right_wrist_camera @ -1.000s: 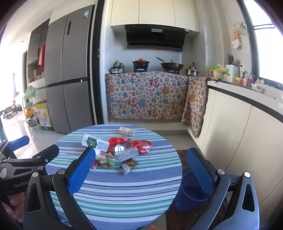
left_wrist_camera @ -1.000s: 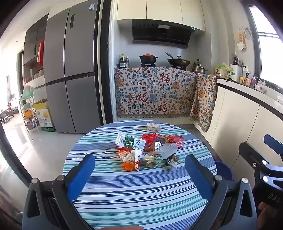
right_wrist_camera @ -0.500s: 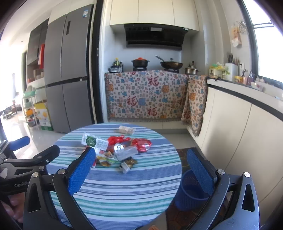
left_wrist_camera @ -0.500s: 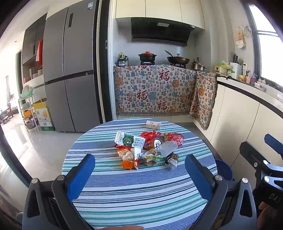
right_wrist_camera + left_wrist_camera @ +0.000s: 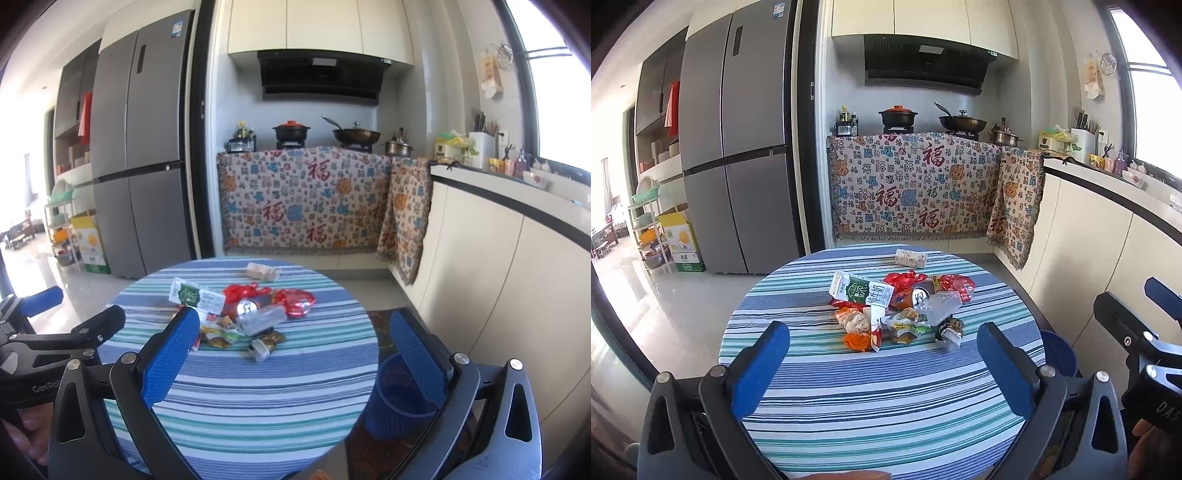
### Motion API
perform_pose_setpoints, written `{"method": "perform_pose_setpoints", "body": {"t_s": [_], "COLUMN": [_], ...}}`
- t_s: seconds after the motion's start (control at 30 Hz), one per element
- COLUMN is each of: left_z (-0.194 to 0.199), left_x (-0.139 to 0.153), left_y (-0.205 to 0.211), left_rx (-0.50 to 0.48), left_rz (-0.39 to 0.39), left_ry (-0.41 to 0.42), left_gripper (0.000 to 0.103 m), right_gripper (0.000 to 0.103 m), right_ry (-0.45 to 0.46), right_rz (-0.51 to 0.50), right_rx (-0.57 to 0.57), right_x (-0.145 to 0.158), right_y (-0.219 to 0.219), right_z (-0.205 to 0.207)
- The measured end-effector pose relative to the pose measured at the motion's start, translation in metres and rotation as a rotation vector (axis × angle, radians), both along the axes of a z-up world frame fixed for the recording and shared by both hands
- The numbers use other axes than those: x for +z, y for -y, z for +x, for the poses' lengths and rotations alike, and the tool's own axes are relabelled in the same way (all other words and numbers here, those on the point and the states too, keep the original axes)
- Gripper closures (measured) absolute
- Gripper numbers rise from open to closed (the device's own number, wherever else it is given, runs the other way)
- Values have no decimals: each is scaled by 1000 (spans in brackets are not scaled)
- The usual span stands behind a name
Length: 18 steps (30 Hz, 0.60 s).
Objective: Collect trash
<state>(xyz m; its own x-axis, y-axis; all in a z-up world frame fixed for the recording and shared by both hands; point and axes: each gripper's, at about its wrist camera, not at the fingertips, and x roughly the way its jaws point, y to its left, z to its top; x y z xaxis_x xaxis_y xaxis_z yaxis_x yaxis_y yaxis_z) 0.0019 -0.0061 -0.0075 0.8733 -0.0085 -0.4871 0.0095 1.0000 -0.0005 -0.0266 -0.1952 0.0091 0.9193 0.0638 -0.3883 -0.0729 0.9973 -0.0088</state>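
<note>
One heap of mixed rubbish, with a green-and-white milk carton, red foil wrappers, a crushed clear plastic bottle and an orange snack packet, lies at mid-frame on the round striped worktop. Over the last second it has drifted down-frame and grown slightly in both views, so I judge both tools are closing in and no piece has been picked yet. The left tongs and right tongs both gape wide, holding nothing. A beige roll sits apart near the worktop's far rim. The blue plastic basket stands on the floor at lower right, just past the worktop edge; bare cloth before the heap gives open approach room.
</note>
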Motion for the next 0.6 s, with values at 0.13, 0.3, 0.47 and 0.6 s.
{"method": "perform_pose_setpoints", "body": {"t_s": [0.13, 0.3, 0.47, 0.6], "left_z": [0, 0, 1, 1], "left_x": [-1, -2, -2, -2], "left_y": [0, 1, 1, 1], "left_rx": [0, -1, -3, -2], "left_rz": [-1, 0, 1, 0], "left_ry": [-1, -4, -7, -7], "left_gripper": [0, 0, 0, 0], "right_gripper": [0, 0, 0, 0], "right_ry": [-1, -2, -2, -2], "right_rz": [1, 2, 1, 1], "right_rx": [-1, -2, -3, -3], "right_x": [1, 1, 1, 1], "right_y": [2, 3, 4, 4], "right_z": [0, 1, 1, 0]}}
